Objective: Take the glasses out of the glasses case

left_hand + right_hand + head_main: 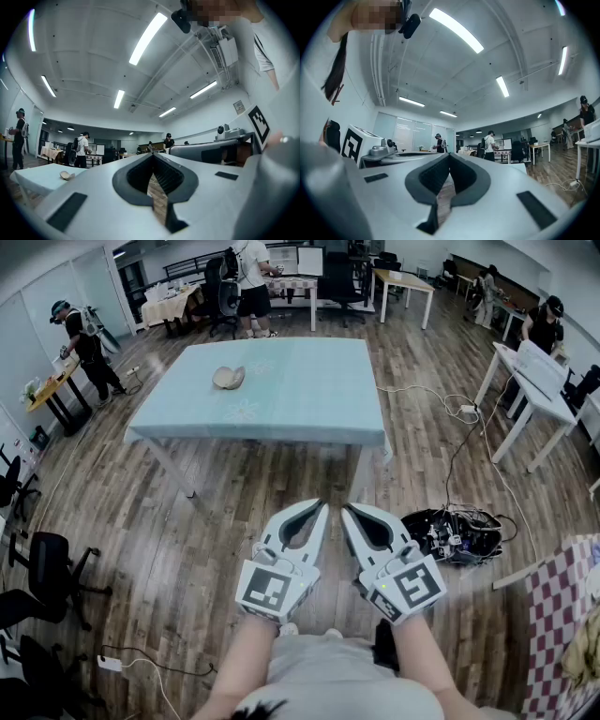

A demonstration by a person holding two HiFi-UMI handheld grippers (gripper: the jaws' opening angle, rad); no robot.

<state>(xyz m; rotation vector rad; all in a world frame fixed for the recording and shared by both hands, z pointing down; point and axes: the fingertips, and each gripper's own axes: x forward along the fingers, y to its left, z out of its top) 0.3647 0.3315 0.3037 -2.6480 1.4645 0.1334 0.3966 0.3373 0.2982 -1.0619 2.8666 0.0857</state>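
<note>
Standing well apart from the pale blue table (309, 399) in the upper middle of the head view, the person is holding both tools close to the body at the lower centre of the frame. The left gripper (322, 505) is showing its jaws together at the tips with nothing between them, only floorboards visible through the hollow behind the pads. The right gripper (345, 509) is reading the same way in its own view: tips meeting, empty.

The glasses case (229, 378) is lying alone toward the table's upper left, a small tan shell that seems to be hinged open, though it is too small to tell whether glasses are inside.

The step in hand is probably the approach. Doing it well likely means walking up until the case sits low and central in the frame, spreading both pairs of jaws before reaching. One tool should then be pinning the case's lower half while the other is closing gently on the frame, not the lenses.
</note>
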